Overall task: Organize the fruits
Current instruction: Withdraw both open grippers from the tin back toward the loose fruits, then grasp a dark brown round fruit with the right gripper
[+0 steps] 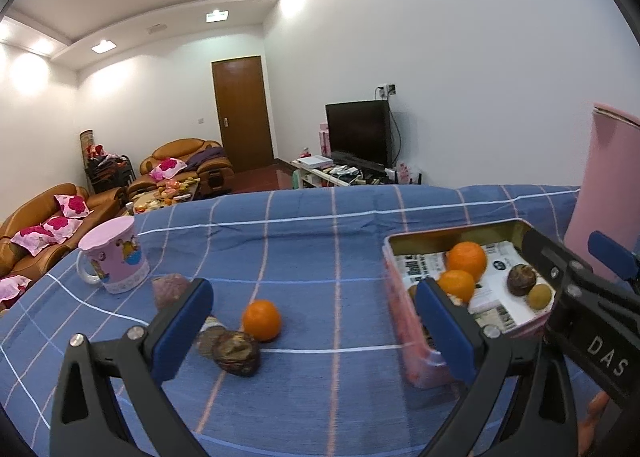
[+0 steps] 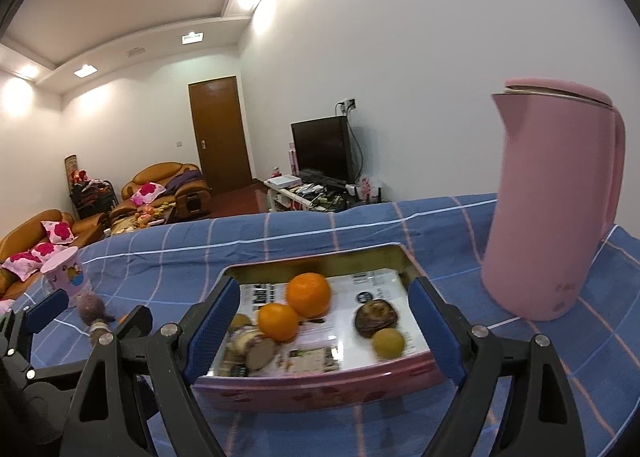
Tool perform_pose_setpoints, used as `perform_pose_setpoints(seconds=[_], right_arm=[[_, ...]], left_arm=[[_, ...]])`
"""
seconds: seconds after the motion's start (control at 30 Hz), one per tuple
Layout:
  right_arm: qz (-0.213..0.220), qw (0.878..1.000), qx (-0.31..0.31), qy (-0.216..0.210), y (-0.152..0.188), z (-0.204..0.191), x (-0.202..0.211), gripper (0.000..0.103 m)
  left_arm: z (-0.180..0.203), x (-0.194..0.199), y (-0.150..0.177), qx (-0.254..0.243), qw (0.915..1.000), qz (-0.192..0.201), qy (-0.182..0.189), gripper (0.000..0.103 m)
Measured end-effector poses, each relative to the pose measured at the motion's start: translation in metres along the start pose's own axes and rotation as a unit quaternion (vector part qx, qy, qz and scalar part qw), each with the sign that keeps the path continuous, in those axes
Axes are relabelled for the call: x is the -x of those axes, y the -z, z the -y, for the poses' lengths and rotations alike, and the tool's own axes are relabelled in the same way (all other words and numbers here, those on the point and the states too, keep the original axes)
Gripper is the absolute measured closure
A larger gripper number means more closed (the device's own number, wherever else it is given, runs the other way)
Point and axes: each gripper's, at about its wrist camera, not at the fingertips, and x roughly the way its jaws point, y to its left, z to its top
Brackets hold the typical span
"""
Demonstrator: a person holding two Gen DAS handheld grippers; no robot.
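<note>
On the blue checked cloth lie a loose orange [image 1: 262, 319], a dark brown fruit [image 1: 236, 353] and a purplish fruit [image 1: 170, 289]. My left gripper [image 1: 316, 333] is open above the cloth, short of the orange and touching nothing. Its left finger hides part of another brown fruit. The pink tin [image 2: 320, 389] holds two oranges [image 2: 309, 294], a dark brown fruit [image 2: 376, 319], a yellow-green fruit [image 2: 388, 343] and a brown piece [image 2: 256, 349]. My right gripper [image 2: 324, 329] is open near the tin's front edge with nothing between its pads. It also shows by the tin [image 1: 404, 297] as the right gripper [image 1: 580, 257].
A tall pink kettle [image 2: 552, 217] stands on the cloth right of the tin. A pink mug [image 1: 114, 259] stands at the table's left, near the purplish fruit. The table's far edge drops off to a room with sofas and a television.
</note>
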Motion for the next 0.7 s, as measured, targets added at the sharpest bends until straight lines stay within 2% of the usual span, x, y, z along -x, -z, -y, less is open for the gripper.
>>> perform_pose_setpoints(seconds=[0.7], right_arm=[[-0.039,0.997,0.012,-0.063,0.006,-0.081,-0.027,0.016]], left_arm=[[-0.087,-0.031,0.005,0.037,0.9970,-0.055,-0.041,0.000]])
